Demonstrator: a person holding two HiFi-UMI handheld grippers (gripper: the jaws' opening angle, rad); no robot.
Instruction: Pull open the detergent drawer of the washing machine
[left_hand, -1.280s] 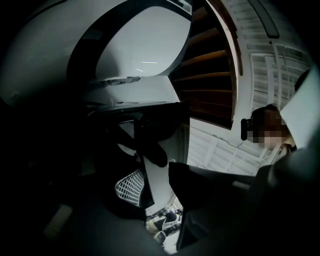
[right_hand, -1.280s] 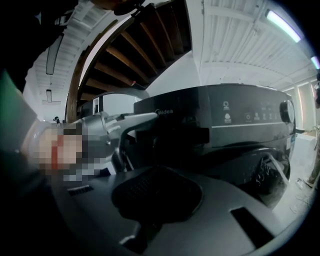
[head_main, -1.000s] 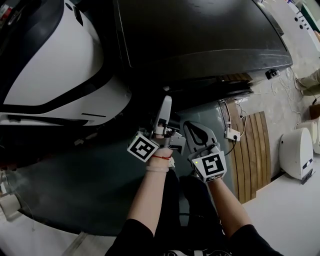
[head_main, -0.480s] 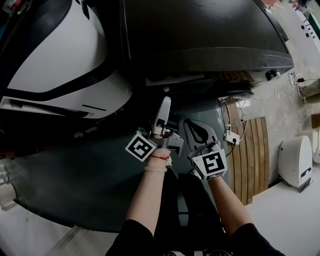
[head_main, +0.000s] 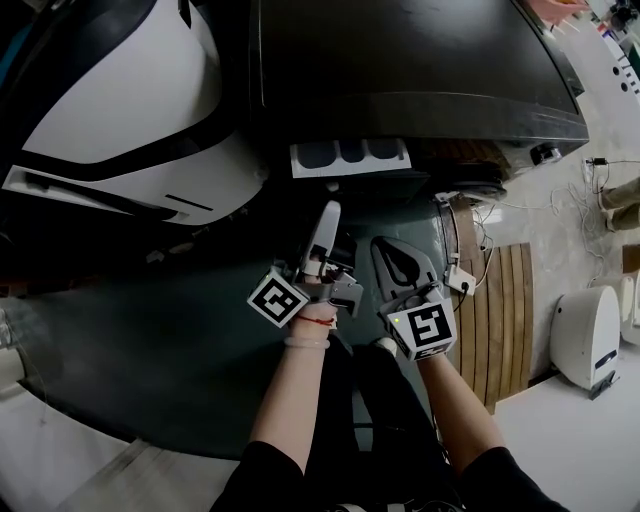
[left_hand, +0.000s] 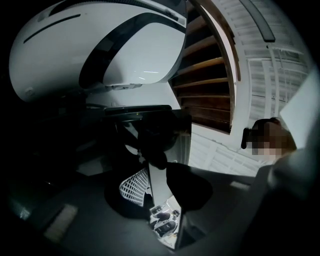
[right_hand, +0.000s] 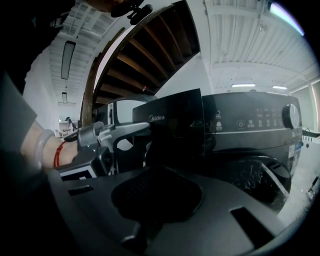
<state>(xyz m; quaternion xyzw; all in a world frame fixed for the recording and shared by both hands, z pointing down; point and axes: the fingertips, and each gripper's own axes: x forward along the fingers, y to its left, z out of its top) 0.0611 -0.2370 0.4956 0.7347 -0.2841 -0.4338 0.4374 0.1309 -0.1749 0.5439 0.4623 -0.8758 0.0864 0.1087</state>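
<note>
The dark washing machine (head_main: 420, 60) fills the top of the head view. Its detergent drawer (head_main: 350, 157) juts out, showing white compartments. My left gripper (head_main: 326, 215) points up at the drawer's dark front panel (right_hand: 170, 125). Its fingers (right_hand: 127, 130) reach the panel's edge. In the left gripper view that glossy panel (left_hand: 162, 200) runs between the jaws, which have just been closing on it. My right gripper (head_main: 392, 255) hangs beside the left one, below the drawer, open and holding nothing.
A large white rounded appliance (head_main: 110, 110) stands to the left of the washer. The washer's round door (right_hand: 260, 175) is below the control panel. A wooden slatted panel (head_main: 505, 300), a socket with cables (head_main: 460, 278) and a white device (head_main: 590, 335) lie at the right.
The drawer has slid out of the washer toward me, so its white compartments now show. My left gripper drew back with it. The right gripper stayed put.
</note>
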